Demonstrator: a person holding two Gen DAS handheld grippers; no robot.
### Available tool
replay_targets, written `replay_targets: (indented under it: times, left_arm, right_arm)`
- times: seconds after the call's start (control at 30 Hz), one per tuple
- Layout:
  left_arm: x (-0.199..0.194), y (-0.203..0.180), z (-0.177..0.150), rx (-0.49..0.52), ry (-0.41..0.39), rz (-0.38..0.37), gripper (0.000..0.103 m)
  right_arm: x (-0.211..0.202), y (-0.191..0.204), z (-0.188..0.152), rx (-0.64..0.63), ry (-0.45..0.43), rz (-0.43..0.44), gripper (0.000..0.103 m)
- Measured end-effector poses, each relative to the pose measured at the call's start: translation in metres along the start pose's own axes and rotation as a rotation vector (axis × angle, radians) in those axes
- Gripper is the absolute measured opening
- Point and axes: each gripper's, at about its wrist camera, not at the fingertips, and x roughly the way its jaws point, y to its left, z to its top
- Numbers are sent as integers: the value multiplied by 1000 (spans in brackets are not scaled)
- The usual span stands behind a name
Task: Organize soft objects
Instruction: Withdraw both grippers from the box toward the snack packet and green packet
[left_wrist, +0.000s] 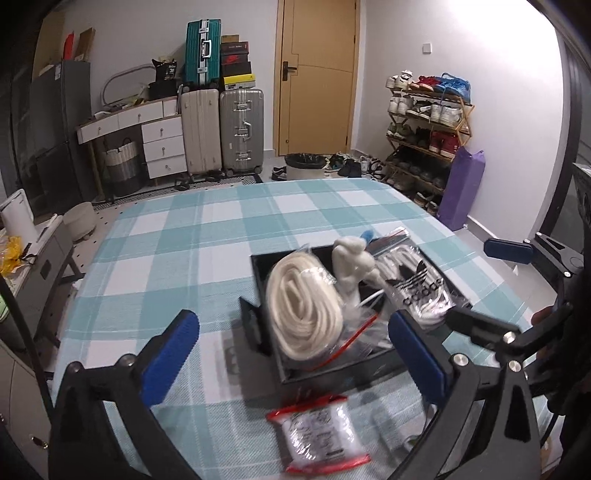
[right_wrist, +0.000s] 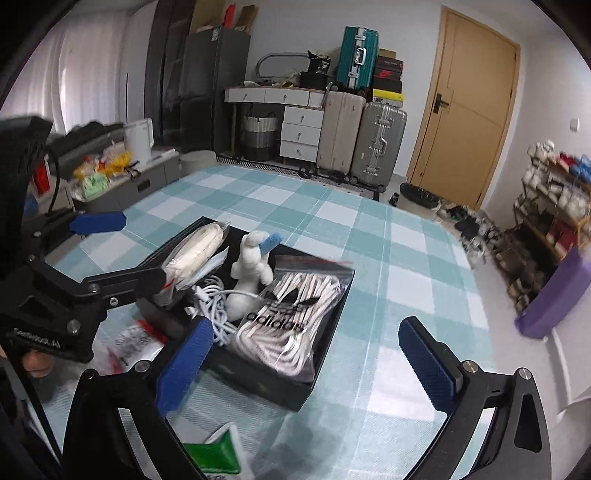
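A black box (left_wrist: 332, 373) sits on the teal checked cloth (left_wrist: 207, 236). It holds a bagged coil of cream rope (left_wrist: 303, 310), a white plush toy (left_wrist: 351, 266) and an adidas bag of white laces (left_wrist: 417, 284). In the right wrist view a white cable (right_wrist: 214, 306) lies in the box (right_wrist: 258, 376) between the rope bag (right_wrist: 199, 247) and the lace bag (right_wrist: 291, 314). My left gripper (left_wrist: 291, 321) stands open in front of the rope bag, touching nothing. My right gripper (right_wrist: 304, 328) is open over the lace bag and holds nothing. A red-edged bag (left_wrist: 317, 432) lies on the cloth before the box.
A green packet (right_wrist: 218, 458) lies at the cloth's near edge. Beyond the cloth stand suitcases (left_wrist: 221, 129), white drawers (left_wrist: 162, 144), a door (left_wrist: 317, 74), a bin (left_wrist: 303, 166), a shoe rack (left_wrist: 424, 129) and a purple bag (left_wrist: 461, 188). A grey cabinet (right_wrist: 122, 184) with clutter stands left.
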Motion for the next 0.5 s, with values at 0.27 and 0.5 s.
replay_targets:
  times: [0.27, 0.5]
  left_arm:
    - [-11, 6, -16, 4, 5, 23, 103]
    - [-17, 2, -27, 25, 21, 25, 103]
  right_arm:
    - [-12, -3, -15, 73, -8, 62, 102]
    - [-14, 3, -28, 90, 10, 90, 102]
